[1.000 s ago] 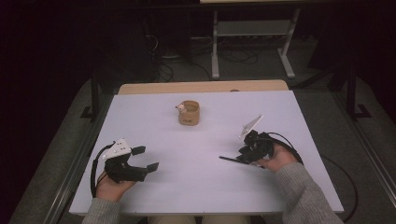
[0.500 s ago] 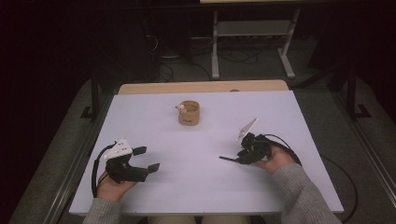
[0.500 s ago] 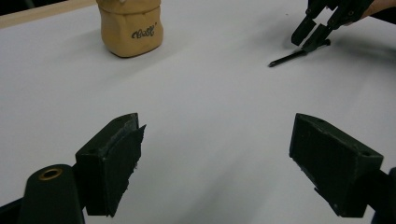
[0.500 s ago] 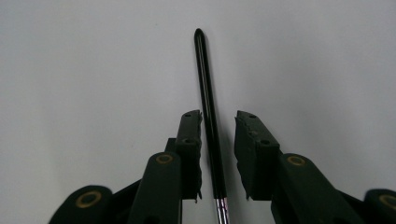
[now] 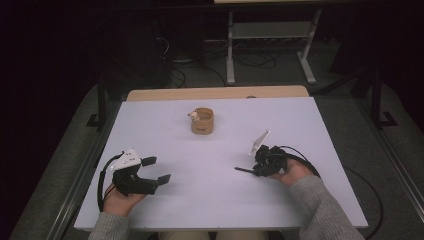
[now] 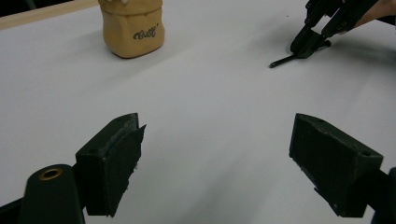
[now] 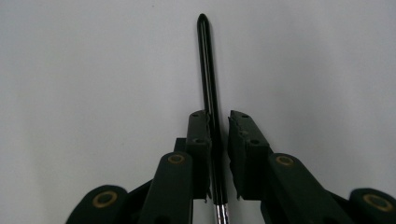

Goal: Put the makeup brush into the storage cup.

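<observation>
A: State of the right gripper (image 7: 218, 122)?
B: Its 2 jaws have just been closing around the black pen (image 7: 208, 84), which lies on the white table (image 5: 210, 165); a narrow gap shows at 1 pad.
A: Left gripper (image 6: 217, 154)?
B: Released, jaws wide apart, nothing between them. The tan cup (image 5: 202, 121) stands well apart, mid-table.

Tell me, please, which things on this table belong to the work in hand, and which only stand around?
In the work:
- black pen, lying between the right gripper jaws, which have just been closing on it
- tan holder, perhaps

Standing by:
- left gripper, open, holding nothing
- white table
</observation>
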`<state>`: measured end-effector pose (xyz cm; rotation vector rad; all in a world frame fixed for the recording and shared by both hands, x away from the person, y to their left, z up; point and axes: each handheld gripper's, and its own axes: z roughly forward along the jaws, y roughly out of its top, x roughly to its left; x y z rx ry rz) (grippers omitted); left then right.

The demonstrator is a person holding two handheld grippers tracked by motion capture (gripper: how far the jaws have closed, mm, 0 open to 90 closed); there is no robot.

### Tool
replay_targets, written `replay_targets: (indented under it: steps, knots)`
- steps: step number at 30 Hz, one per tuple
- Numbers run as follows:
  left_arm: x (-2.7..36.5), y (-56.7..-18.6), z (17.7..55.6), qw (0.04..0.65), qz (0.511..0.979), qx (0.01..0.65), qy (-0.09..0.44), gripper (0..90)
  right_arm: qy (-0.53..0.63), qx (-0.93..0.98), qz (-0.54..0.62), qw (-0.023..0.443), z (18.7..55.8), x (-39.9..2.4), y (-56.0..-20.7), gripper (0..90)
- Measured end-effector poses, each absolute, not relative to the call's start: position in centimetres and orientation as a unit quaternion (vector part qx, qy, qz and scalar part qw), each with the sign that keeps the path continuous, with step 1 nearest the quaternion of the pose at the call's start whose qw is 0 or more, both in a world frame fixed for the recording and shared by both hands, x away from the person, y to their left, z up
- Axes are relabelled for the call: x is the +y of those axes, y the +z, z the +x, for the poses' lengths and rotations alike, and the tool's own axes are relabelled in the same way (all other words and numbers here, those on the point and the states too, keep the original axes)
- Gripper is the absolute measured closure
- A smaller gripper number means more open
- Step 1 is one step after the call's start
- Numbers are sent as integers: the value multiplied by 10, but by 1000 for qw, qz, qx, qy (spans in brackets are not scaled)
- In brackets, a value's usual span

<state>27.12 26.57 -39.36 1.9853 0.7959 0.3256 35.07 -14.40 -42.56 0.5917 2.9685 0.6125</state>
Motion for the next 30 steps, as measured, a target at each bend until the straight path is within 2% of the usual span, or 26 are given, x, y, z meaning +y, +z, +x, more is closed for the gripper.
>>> replay_targets:
  steps: [7, 20, 30]
  knots:
    - [264, -394, 271, 467, 812, 323, 133, 161, 198, 959, 202, 22, 351, -144, -426, 829]
    - [264, -393, 271, 470, 811, 323, 132, 161, 224, 952, 210, -18, 361, -153, -424, 832]
    - [261, -393, 271, 468, 814, 318, 130, 161, 258, 947, 193, 7, 358, -160, -375, 832]
